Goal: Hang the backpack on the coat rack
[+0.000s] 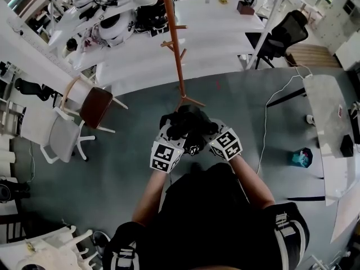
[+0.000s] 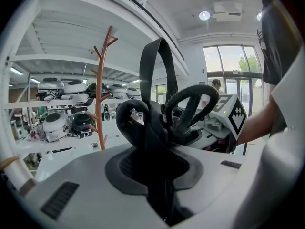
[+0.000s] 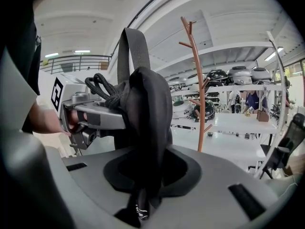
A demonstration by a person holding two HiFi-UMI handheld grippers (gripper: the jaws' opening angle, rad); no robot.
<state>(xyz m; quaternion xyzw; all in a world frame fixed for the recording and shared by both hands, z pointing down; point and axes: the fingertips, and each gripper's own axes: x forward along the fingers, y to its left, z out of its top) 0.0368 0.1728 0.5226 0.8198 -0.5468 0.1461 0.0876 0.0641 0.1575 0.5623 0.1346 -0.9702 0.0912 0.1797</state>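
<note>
A black backpack [image 1: 188, 125] hangs bunched between my two grippers, in front of the person's chest. My left gripper [image 1: 175, 141] is shut on its black fabric [image 2: 152, 142], with a strap loop [image 2: 157, 66] standing up above the jaws. My right gripper [image 1: 209, 138] is shut on another fold of the backpack [image 3: 145, 123], a flat strap [image 3: 136, 46] rising from it. The brown wooden coat rack [image 1: 174, 38] stands just beyond the grippers, its base [image 1: 188, 100] near the bag. It shows left of the bag as the coat rack [image 2: 100, 94] and right of it as the coat rack [image 3: 198, 80].
A brown chair [image 1: 93, 106] and a white chair [image 1: 62, 142] stand at the left. White tables [image 1: 185, 49] with helmets [image 1: 115, 27] lie behind the rack. A black office chair [image 1: 284, 35] is at the back right, a white desk [image 1: 332, 128] at the right, a cable [image 1: 270, 122] on the floor.
</note>
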